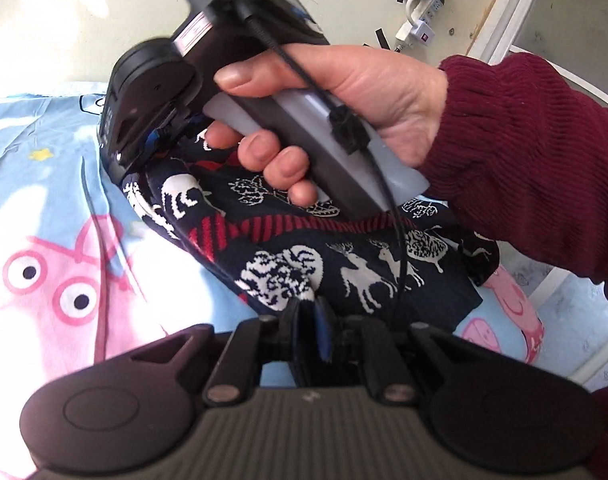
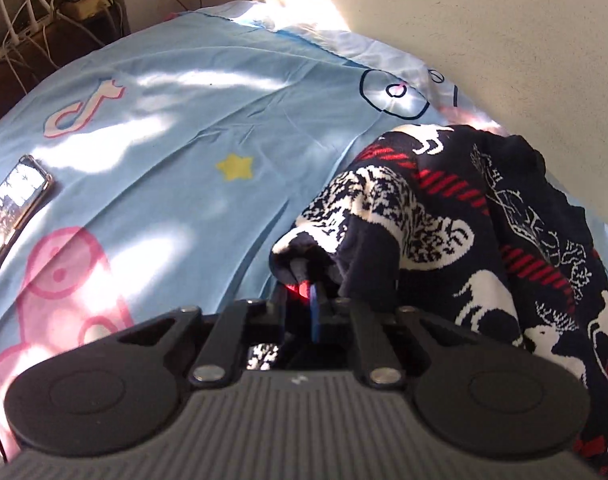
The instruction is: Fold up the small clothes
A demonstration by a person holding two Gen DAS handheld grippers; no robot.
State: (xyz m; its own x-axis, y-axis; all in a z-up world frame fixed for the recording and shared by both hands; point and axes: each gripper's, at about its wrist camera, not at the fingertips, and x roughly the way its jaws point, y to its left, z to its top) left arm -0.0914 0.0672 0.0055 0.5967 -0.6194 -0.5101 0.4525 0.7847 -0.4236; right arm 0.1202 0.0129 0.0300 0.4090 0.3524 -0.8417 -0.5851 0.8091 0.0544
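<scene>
Now left gripper (image 1: 308, 316) pinches tight on edge of dark sweater (image 1: 368, 276). Right gripper (image 2: 304, 292) pinches tight on other edge, cloth bunched between pads. Sweater, with white deer and red stripes, lies partly lifted on blue cartoon sheet (image 2: 175, 152), near wall. Right hand (image 1: 344, 96) in red sleeve (image 1: 536, 168) hangs over sweater. Phone (image 2: 17, 192) lies well apart. Step looks like folding one side over. Next: lay edge down flat, line up edges, then let go.

I see one small knitted sweater (image 2: 484, 216), navy with white deer and red striped bands, lying bunched and partly folded on the right, its near edge lifted up in folds.
</scene>
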